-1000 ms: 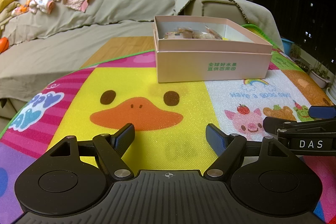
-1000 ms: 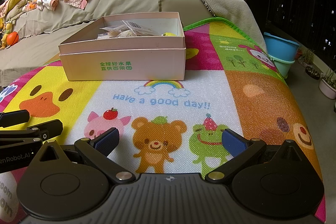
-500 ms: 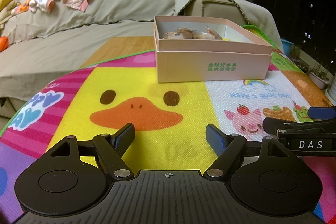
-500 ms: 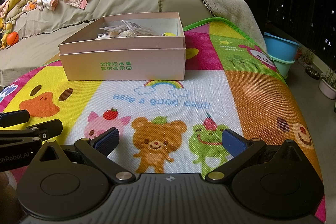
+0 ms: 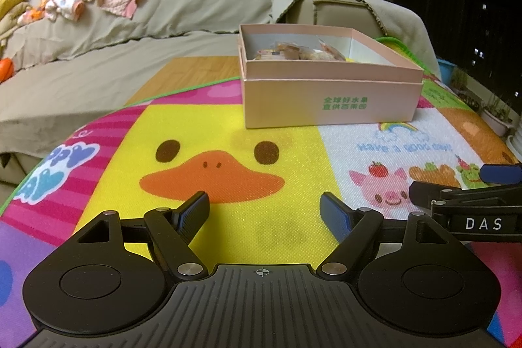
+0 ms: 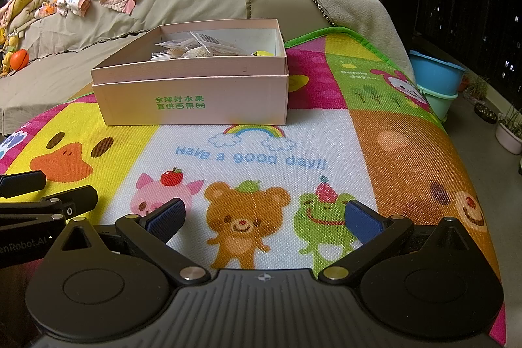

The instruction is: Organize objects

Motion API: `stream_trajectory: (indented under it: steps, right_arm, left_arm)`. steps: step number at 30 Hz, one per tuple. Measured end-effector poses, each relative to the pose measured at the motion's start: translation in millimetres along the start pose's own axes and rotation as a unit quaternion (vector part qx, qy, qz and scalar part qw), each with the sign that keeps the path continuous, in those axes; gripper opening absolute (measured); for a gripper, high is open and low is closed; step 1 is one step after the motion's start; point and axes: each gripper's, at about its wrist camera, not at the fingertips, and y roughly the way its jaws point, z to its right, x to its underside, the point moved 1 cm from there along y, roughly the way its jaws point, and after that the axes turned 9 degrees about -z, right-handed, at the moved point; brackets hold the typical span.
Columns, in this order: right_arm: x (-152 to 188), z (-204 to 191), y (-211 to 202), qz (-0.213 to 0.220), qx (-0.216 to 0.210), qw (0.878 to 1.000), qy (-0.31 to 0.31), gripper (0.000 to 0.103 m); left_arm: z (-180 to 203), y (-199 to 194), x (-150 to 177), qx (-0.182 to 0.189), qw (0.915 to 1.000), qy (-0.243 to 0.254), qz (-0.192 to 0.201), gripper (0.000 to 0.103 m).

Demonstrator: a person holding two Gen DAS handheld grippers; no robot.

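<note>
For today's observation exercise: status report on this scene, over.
Left gripper open, empty. Right gripper open, empty. Pink box on play mat, snack packets inside. Path clear.

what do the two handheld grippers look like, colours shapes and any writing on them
Both are matte black plastic. The left gripper and right gripper each have a ribbed central body, two round disc housings, angled link arms with silver pivot pins, and textured blue pads on the jaws. A small crosshair mark sits on the body. White lettering on the sides reads "DAS" and, partly cut off, "enRobot.AI". No cables or sleeves show.
</note>
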Motion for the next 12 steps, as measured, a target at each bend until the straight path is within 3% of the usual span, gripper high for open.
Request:
stream_trajectory:
  steps: [12]
  right_arm:
    - [0.0,-0.1,-0.1,0.000,0.000,1.000,0.000,0.103]
  left_arm:
    - [-1.0,-0.1,0.3,0.002,1.0000,-0.001,0.000,0.081]
